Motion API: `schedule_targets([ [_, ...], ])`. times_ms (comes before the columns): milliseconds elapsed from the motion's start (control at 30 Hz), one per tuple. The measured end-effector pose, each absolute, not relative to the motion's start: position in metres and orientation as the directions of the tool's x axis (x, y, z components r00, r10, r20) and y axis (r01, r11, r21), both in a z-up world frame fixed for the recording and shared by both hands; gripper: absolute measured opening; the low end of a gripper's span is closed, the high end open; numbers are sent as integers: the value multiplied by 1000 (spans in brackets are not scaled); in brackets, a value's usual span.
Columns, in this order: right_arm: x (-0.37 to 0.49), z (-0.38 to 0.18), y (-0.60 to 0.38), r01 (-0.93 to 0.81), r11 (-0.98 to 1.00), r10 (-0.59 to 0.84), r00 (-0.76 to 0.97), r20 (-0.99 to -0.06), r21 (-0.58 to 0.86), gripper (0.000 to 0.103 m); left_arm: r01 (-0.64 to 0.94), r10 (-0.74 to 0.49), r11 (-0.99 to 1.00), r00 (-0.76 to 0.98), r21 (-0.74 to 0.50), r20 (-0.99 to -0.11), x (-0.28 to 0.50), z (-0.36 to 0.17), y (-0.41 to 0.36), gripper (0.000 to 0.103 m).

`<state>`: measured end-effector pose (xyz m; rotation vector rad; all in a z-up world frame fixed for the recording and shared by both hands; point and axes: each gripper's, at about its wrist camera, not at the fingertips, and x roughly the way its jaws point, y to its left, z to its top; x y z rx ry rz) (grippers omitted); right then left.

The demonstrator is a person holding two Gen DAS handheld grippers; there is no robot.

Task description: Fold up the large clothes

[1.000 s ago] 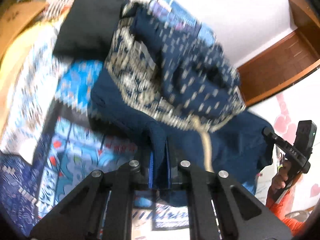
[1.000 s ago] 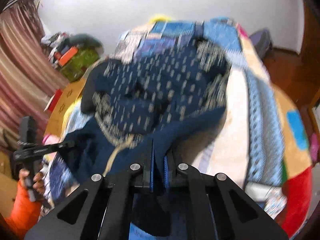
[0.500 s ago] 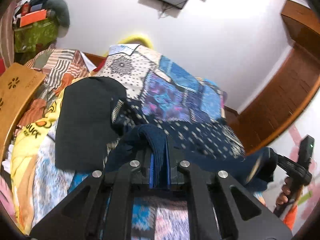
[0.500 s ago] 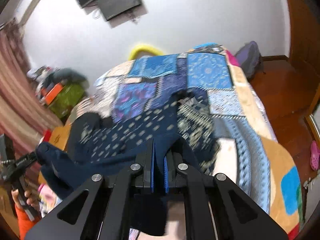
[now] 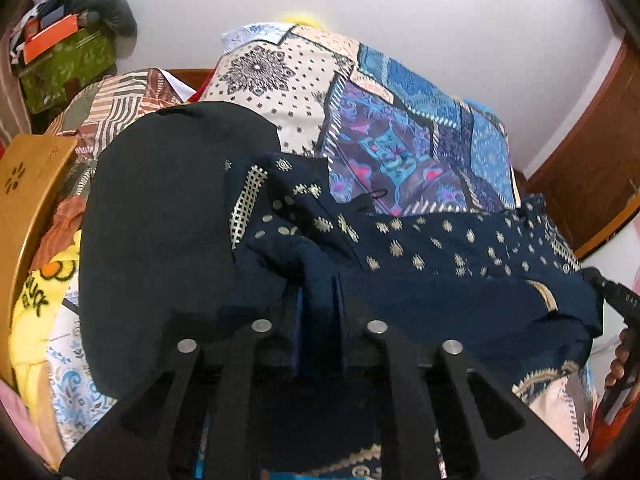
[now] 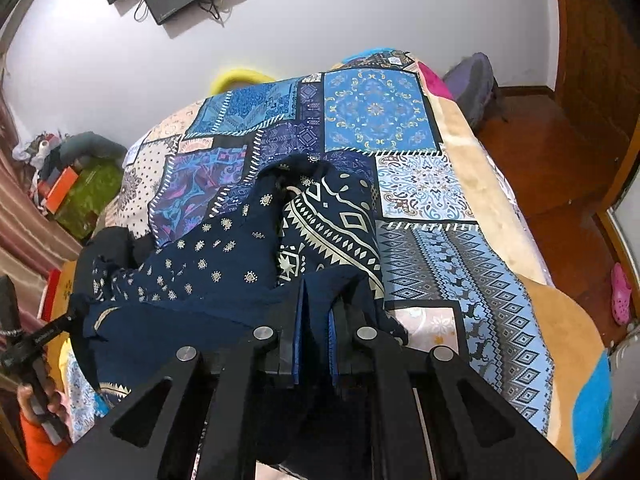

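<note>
1. The bed, under a patchwork bedspread (image 6: 376, 116), fills both views. It is the working surface, and much of its far half lies bare, so there is room to lay cloth flat.

2. The navy printed garment (image 6: 224, 264) is the task's thing. It is stretched between the two tools along the near edge of the bed, its far part trailing in a bunched heap onto the spread. In the right view a panel with bold cream zigzag borders lies crumpled beside the dotted part. No clean fold line shows anywhere, so the folding looks barely begun: the cloth appears to be at the spreading stage.

3. A plain black garment (image 5: 160, 216) lies on the left of the bed, partly under the navy one. It is loosely laid rather than squared; whether it is finished cannot be told.

4. The left gripper (image 5: 318, 320) has its jaws closed down on a pinch of navy cloth.

5. The right gripper (image 6: 314, 320) likewise clamps a fold of the same fabric, jaws nearly together.

6. Left to do, by this reading: lay it flat, smooth it, then make every fold.
</note>
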<state>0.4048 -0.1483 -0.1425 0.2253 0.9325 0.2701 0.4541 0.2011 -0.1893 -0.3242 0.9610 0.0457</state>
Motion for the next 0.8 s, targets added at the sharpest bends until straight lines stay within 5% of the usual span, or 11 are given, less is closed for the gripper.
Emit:
schedule_targets([
  [100, 400, -132, -142, -155, 952, 303, 567, -766, 262, 10, -179, -117, 950, 556, -255, -823, 450, -177, 199, 42],
  [267, 381, -108, -137, -200, 955, 294, 577, -762, 217, 19, -170, -103, 951, 612, -257, -784, 425, -140, 193, 60],
  [433, 347, -78, -141, -214, 967, 250, 666, -703, 141, 58, -122, -106, 965, 627, -232, -772, 401, -115, 179, 66],
  [800, 315, -96, -134, -325, 935, 309, 558, -770, 140, 60, 22, -125, 991, 519, -133, -846, 375, -144, 122, 66],
])
